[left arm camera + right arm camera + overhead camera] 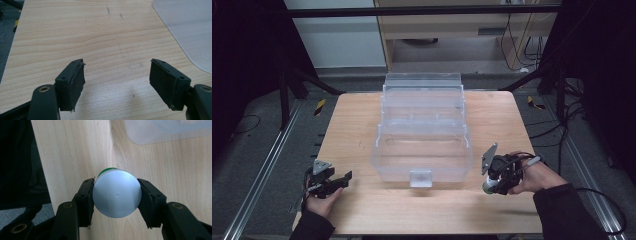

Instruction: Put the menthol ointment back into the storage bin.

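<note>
The can (117, 196), a small cylinder with a flat silver-grey end and a strip of green showing at its far edge, sits clamped between the two black pads of the right gripper (116, 195), one pad pressed to each side of it; in the right gripper view its round end faces the camera and hides the rest of its body; in the high view the can (488, 187) shows as a pale, green-rimmed end at the lower tip of the right gripper (498, 177), held above the right front part of the wooden table (362, 150), just right of the clear plastic box (422, 135); that box stands open in the middle of the table, with stepped trays rising toward the back and a small latch at its front wall; the left gripper (329, 180) is at the left front corner of the table, well apart from the box, and in the left gripper view its jaws stand wide with bare wood between them.
</note>
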### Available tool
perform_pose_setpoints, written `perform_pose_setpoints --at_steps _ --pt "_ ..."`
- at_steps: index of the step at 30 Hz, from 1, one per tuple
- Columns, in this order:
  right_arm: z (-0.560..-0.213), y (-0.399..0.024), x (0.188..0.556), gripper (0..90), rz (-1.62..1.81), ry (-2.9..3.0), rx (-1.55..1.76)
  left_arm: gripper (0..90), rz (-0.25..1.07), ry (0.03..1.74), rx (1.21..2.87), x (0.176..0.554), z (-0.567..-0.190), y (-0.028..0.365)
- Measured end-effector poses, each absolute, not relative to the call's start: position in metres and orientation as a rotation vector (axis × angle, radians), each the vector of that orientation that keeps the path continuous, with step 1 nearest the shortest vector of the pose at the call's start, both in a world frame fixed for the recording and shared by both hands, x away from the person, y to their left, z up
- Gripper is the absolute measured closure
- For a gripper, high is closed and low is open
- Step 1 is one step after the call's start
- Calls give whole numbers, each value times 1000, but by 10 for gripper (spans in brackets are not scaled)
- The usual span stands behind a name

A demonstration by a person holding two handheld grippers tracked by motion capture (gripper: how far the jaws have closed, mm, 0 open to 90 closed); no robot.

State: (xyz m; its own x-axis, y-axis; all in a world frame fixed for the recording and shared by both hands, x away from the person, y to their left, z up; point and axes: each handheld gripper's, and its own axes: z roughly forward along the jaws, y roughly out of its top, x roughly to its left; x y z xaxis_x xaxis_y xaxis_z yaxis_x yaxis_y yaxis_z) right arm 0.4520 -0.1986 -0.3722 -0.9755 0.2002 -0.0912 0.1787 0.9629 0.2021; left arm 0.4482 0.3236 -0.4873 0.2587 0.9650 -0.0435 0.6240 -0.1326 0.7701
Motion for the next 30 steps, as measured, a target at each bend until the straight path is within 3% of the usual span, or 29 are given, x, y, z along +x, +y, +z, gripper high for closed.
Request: perform_pose_setpoints --at_steps 30 --pt "-317 -179 466 503 357 2931 285 277 639 1441 1858 449 -488 323"
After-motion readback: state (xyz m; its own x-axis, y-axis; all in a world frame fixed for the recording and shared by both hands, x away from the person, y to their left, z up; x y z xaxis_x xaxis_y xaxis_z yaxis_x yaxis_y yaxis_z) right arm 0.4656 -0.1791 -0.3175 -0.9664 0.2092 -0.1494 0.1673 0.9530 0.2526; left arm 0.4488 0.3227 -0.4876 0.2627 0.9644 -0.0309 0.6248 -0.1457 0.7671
